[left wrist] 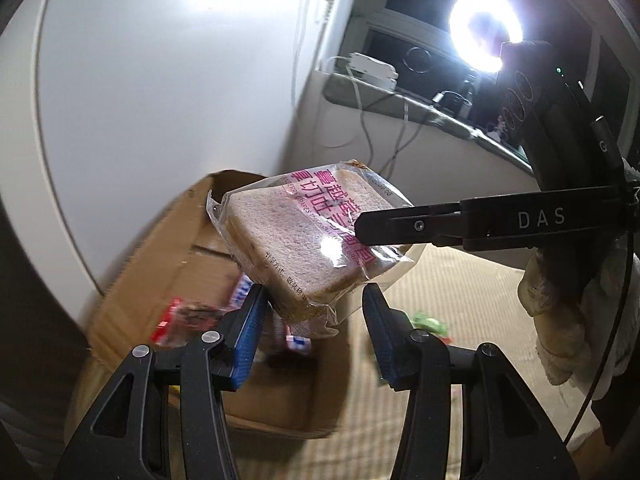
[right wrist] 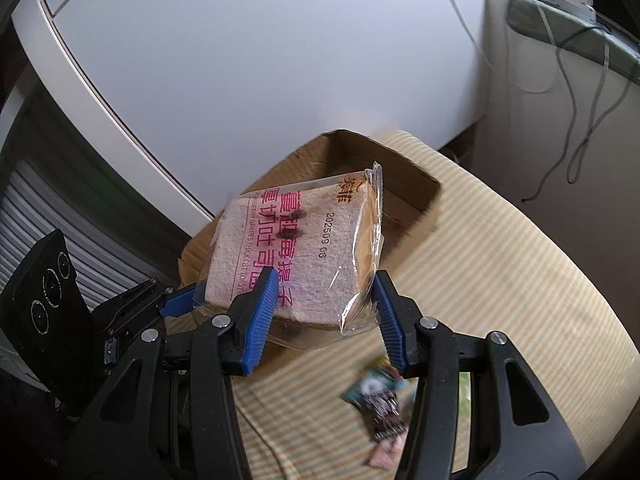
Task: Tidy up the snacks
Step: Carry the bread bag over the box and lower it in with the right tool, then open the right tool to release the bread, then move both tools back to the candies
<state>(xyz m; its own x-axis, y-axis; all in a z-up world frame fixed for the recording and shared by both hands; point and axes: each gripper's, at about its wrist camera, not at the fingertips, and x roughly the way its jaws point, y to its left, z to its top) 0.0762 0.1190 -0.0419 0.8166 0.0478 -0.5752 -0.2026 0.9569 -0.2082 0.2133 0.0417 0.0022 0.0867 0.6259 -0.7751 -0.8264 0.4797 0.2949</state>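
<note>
Toast pack [right wrist: 296,256] is hanging above the box's [right wrist: 416,184] near edge, between both grippers. Box is sitting on the cushion [right wrist: 500,280], against the wall. Loose snacks [right wrist: 380,404] are lying on the cushion, right of the box; more snacks [left wrist: 184,316] inside it.

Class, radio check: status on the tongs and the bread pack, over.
Left tongs, right tongs clamped on bread pack. Pack aloft by open cardboard box. Nothing in the way.

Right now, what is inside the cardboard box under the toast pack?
In the cardboard box: a red snack packet and blue-and-white wrappers. The toast pack and left tool cover the rest.
</note>
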